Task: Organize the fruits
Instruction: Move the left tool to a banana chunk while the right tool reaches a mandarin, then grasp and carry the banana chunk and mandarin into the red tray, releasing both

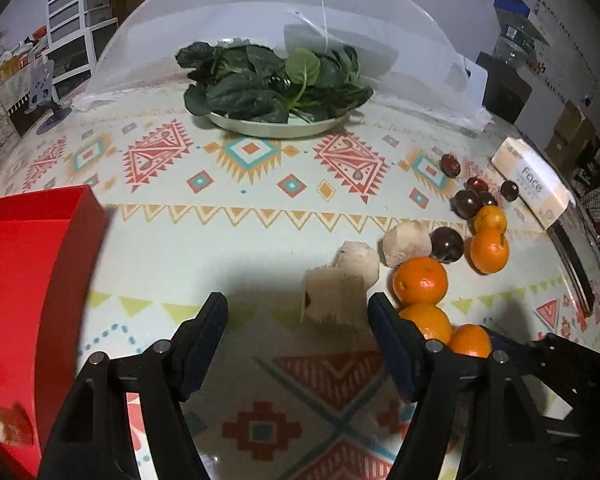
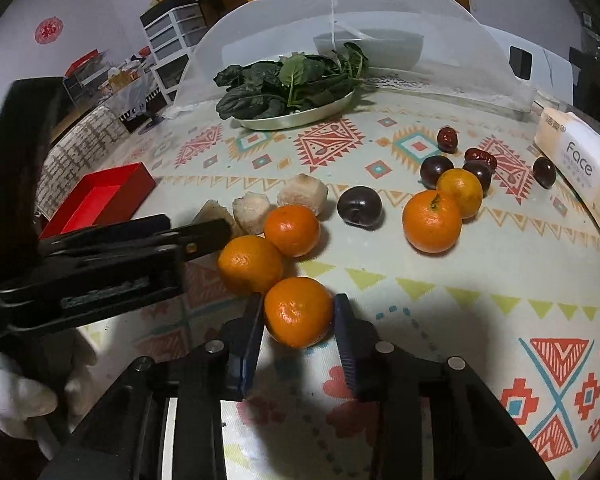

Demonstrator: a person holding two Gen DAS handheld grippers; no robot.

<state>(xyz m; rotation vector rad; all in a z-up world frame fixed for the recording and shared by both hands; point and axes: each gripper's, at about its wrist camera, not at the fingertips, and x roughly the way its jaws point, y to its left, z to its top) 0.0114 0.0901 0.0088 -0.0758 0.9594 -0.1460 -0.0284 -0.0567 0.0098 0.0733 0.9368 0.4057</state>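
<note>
Your right gripper [image 2: 298, 312] has its fingers set on either side of a tangerine [image 2: 299, 312] at the near edge of the fruit pile, pads touching its skin left and right, so it is grasping that fruit while it sits on the patterned table [image 2: 440, 308]. Just behind it lie two more tangerines [image 2: 250, 264], touching each other, and beside those sit three pale peeled chunks [image 2: 252, 209]. Further right on the table are a dark plum [image 2: 359, 206], two more tangerines [image 2: 432, 221] pressed together, several other dark plums [image 2: 436, 171] and two wrinkled red dates [image 2: 447, 139]. Your left gripper [image 1: 296, 312] hangs low over the table with its fingers spread wide and holding nothing; one pale chunk [image 1: 336, 300] sits between the fingertips, nearer the right-hand finger [image 1: 384, 320], apart from the left-hand one. The red box [image 1: 32, 240] stands open at the left edge of the table, well apart from the fruit. At the far side, a metal plate [image 2: 300, 118] carries a heap of green leaves [image 2: 288, 84], with a translucent mesh cover [image 2: 400, 12] behind it. A pack of tissues [image 2: 580, 164] lies along the right edge, near the plums.
</note>
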